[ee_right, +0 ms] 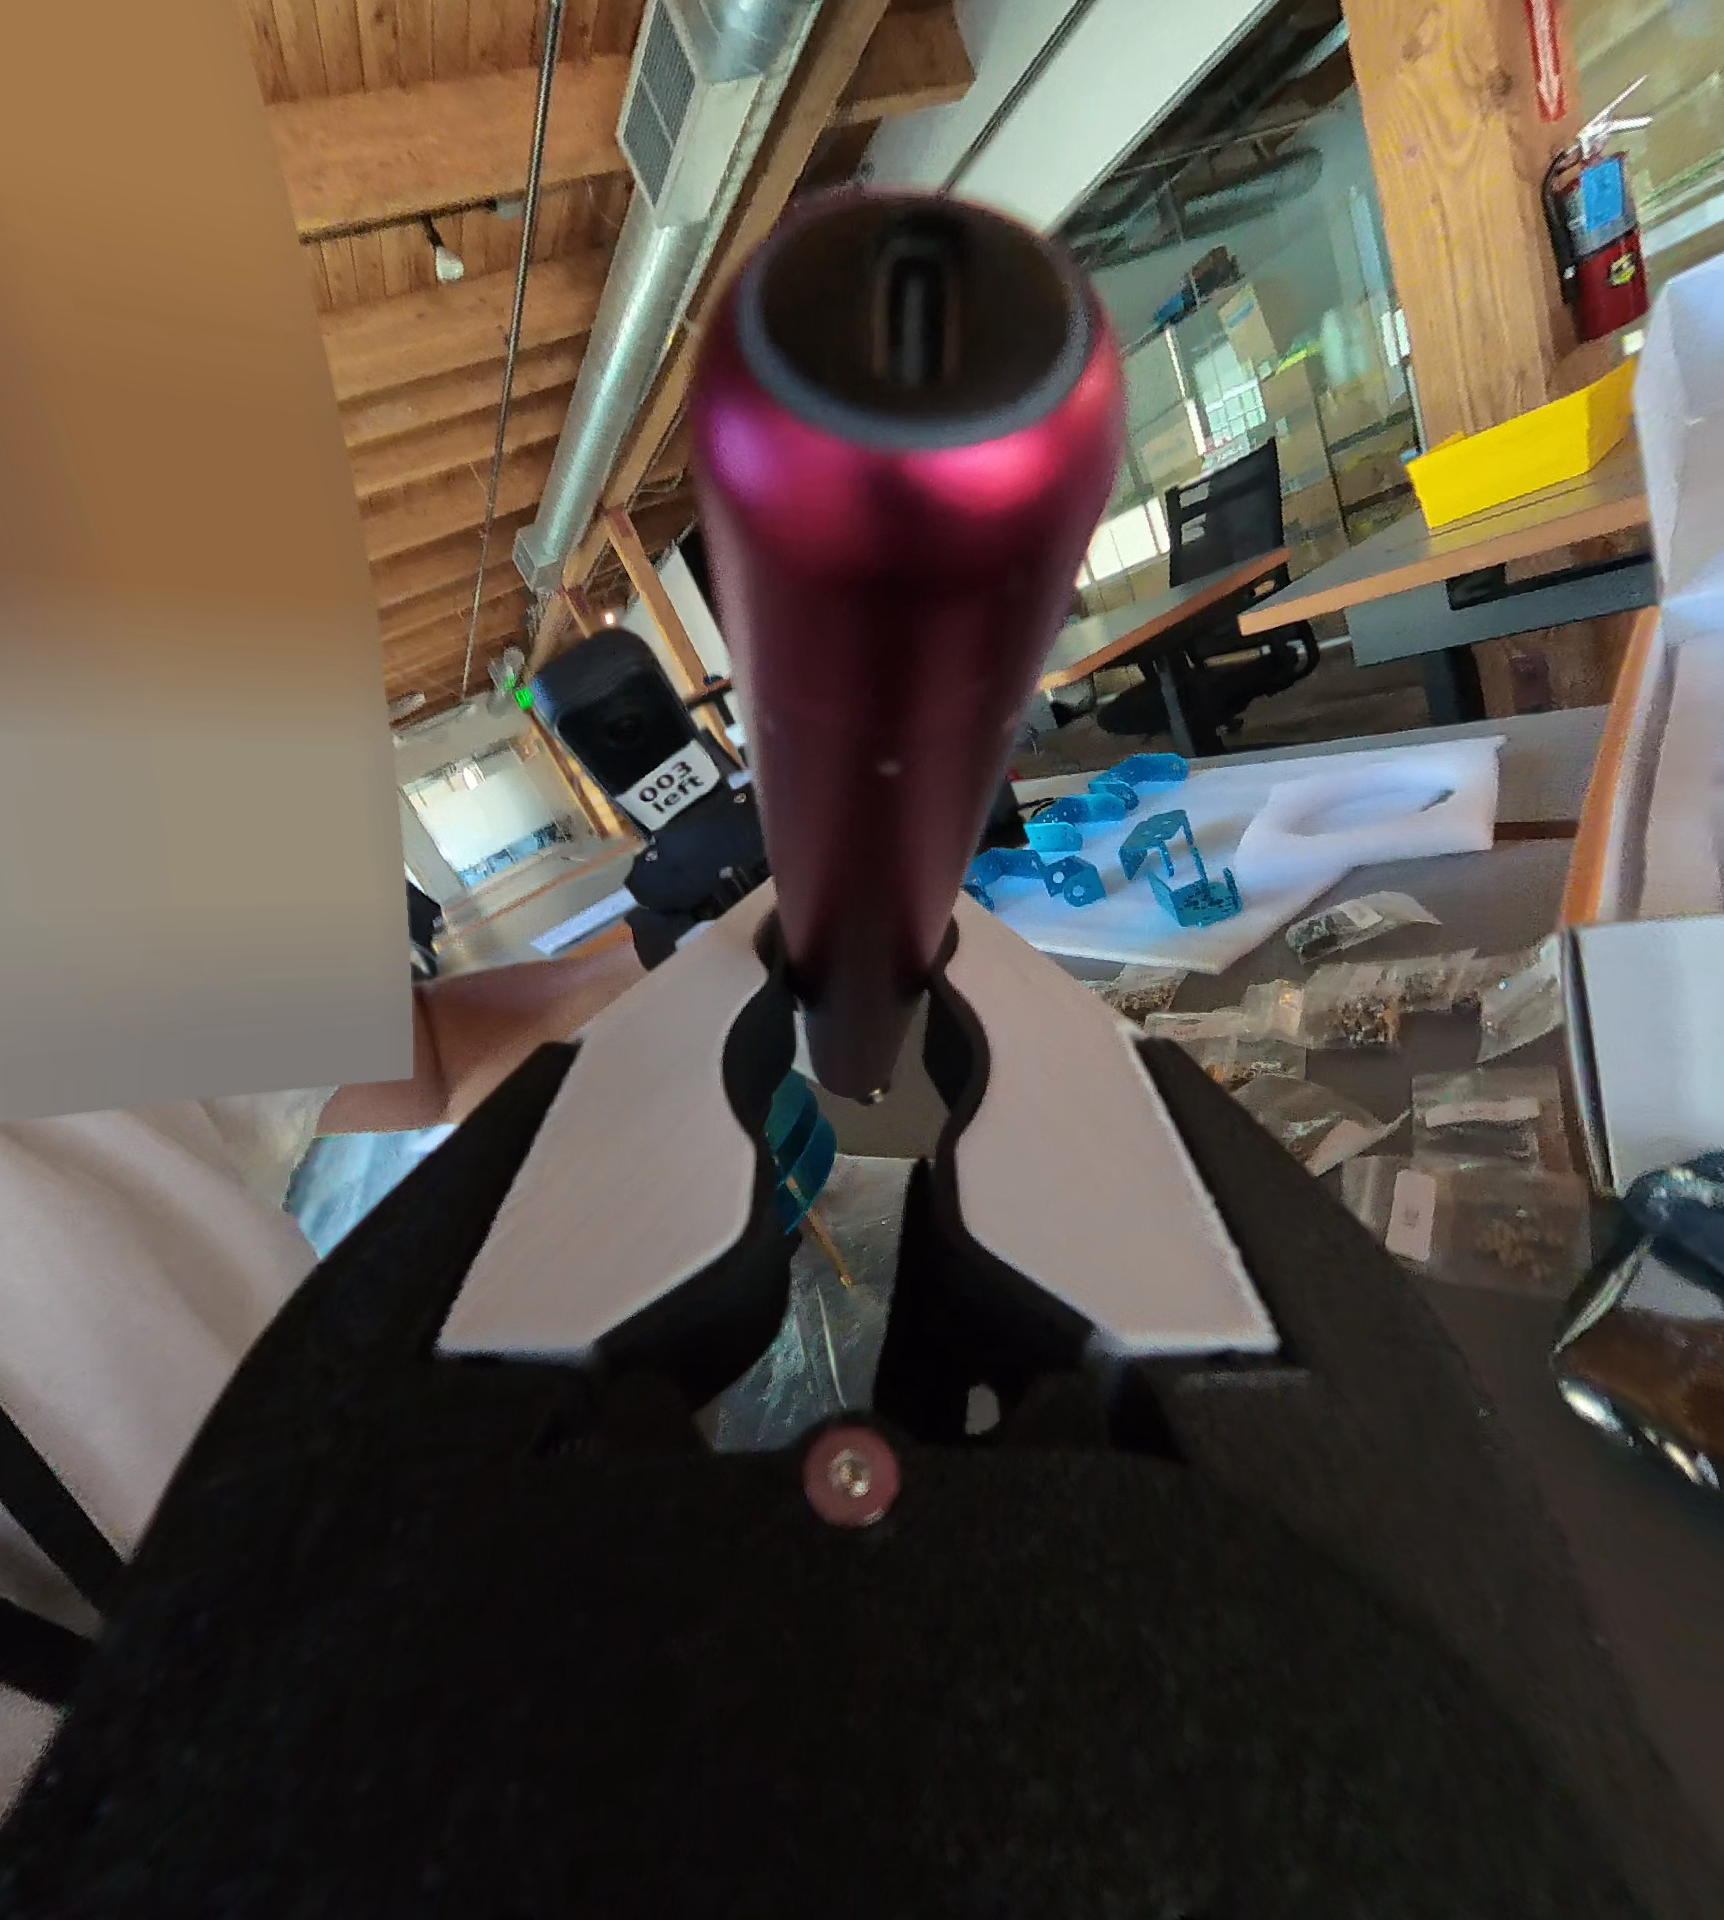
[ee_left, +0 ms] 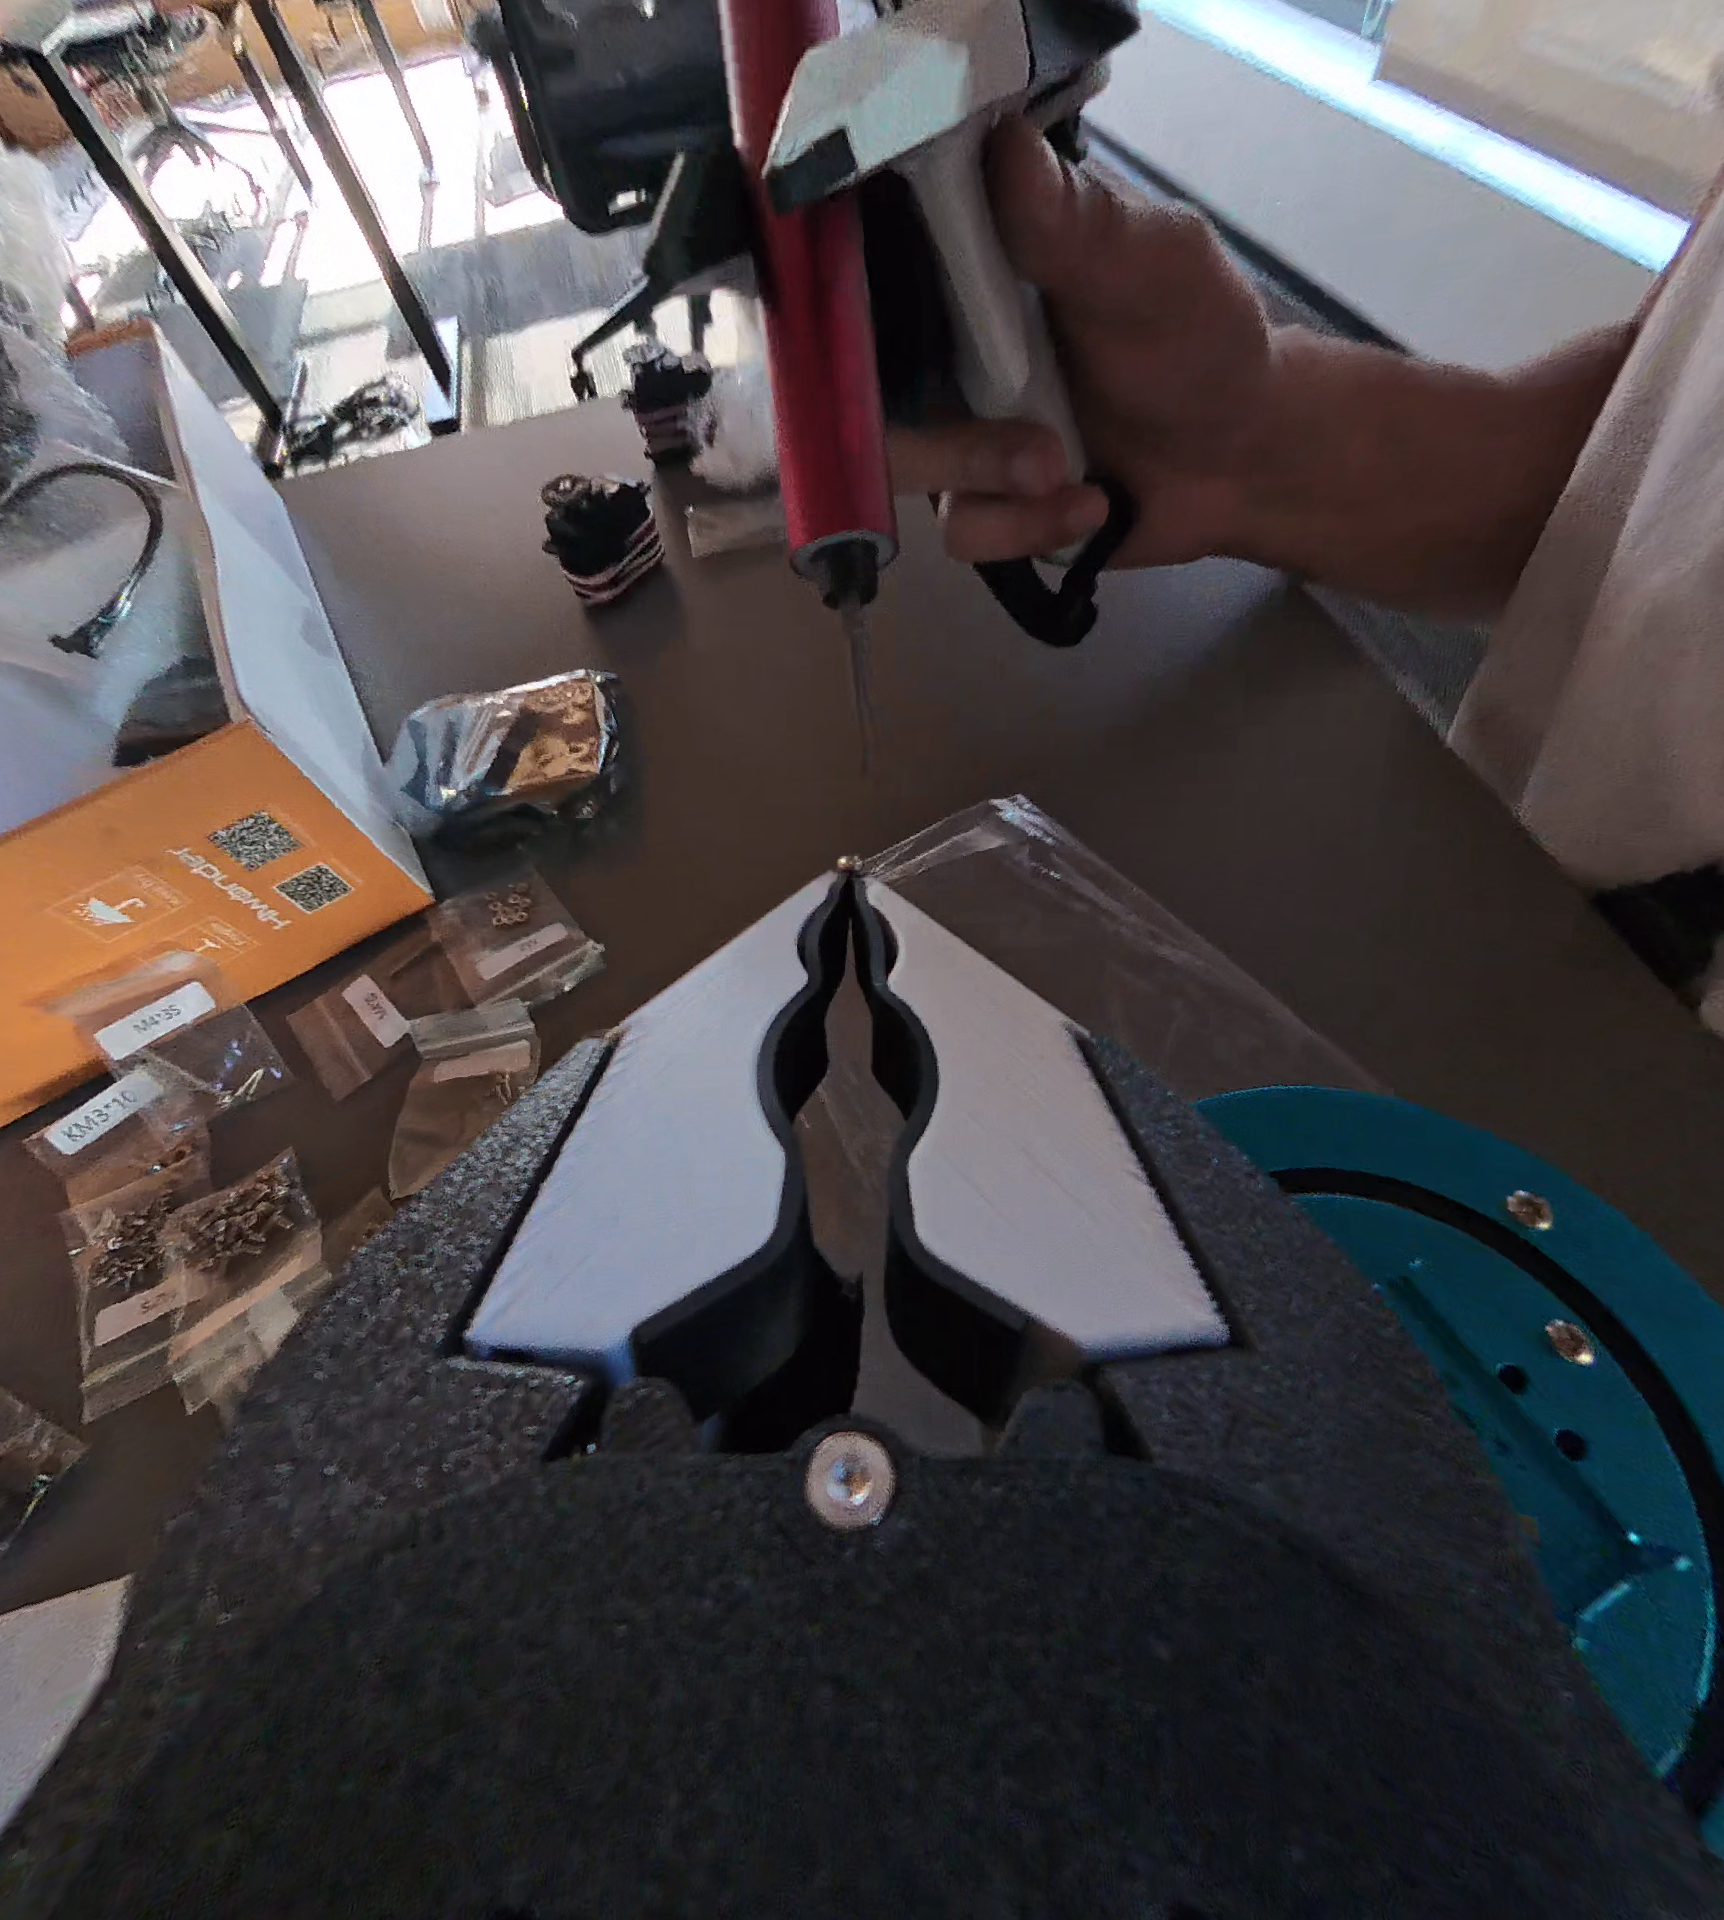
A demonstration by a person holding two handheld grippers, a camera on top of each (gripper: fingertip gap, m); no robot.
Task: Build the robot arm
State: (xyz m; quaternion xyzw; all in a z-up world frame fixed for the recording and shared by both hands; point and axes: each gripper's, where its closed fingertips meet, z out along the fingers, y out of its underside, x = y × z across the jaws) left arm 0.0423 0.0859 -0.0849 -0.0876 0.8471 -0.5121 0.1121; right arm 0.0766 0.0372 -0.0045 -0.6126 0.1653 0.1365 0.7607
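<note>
My left gripper pinches a small screw at its tips; my right gripper clamps the red screwdriver, bit just above, not touching.

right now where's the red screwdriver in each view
Left wrist view: the red screwdriver hangs top centre, bit pointing down, clamped in the right gripper held by a hand.
Right wrist view: it fills the centre, butt end toward the camera, gripped between the right gripper's fingers.
Shared landmark: the clear screw bags on the brown table.
</note>
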